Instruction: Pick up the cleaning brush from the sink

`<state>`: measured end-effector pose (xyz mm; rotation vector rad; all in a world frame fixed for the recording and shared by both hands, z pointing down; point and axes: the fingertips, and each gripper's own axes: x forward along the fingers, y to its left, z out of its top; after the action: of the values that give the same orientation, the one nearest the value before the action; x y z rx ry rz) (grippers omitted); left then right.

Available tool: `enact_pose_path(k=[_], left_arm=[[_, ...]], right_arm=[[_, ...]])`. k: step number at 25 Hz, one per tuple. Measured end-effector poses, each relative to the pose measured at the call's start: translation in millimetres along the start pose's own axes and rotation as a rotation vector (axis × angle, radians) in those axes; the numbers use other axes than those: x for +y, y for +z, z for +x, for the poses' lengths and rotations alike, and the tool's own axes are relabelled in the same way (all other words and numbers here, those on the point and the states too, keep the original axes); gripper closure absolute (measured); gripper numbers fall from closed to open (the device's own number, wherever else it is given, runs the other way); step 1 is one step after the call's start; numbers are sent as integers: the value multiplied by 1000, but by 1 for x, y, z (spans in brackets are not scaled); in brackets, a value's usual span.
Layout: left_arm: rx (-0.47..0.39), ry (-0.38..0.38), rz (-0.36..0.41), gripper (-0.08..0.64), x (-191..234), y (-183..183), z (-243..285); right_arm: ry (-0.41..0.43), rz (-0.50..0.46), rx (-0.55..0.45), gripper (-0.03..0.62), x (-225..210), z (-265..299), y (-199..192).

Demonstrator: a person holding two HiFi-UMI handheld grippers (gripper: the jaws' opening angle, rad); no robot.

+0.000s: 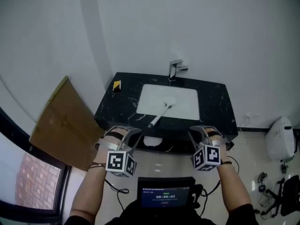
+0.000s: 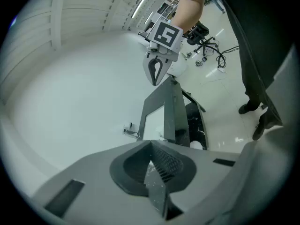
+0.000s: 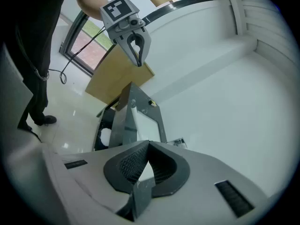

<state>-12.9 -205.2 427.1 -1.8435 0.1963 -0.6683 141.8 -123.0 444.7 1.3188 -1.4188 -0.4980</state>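
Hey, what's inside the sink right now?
A white cleaning brush lies diagonally in the sink, its head near the middle and its handle end resting over the front rim. Nothing else shows; the strip of basin directly under it is covered.

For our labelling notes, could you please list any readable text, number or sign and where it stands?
Nothing reads reliably.
Screen near the person's body: small timer-like characters, too blurred to read.
Left gripper and right gripper: square marker patterns only, no words.
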Motion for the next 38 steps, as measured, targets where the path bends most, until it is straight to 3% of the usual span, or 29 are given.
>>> enact_pose_path(k=[4,5,6,9,15,18,21,22,28,31,32,38], left_arm=[[-5,-6,4,543,6,-27,4],[-8,-5,-1,543,10,-36,6],[-9,-6,-3,543,13,-44,8],[8,-10,0,543,20,-65,19],[59,-25,-16,533,25,-89,79],[128,-26,-62,531,35,-98,114],[229,-28,-95,531,45,-108,136],[267,-24,-111,531,48,-114,140],[449,-3,-221,531,52,-142,146],[482,-5,-266,531,40,-143,145],[495,-7,-271,529,34,-143,145],[609,-22,-322,529,-25,-156,150]], right_arm=[[50,-6,5,578,-5,20,8],[67,-5,0,522,-7,28,13],[81,-6,-9,506,-9,36,17],[122,-27,-37,506,-19,62,21],[221,-136,-98,506,-44,134,-6],[285,-188,-178,506,-57,174,-21],[406,-254,-256,486,-60,206,-35],[453,-281,-280,441,-59,215,-39],[654,-403,-419,436,-55,278,-43],[759,-437,-451,430,-33,297,-44],[784,-460,-459,392,-24,303,-46],[837,-604,-489,385,26,351,-66]])
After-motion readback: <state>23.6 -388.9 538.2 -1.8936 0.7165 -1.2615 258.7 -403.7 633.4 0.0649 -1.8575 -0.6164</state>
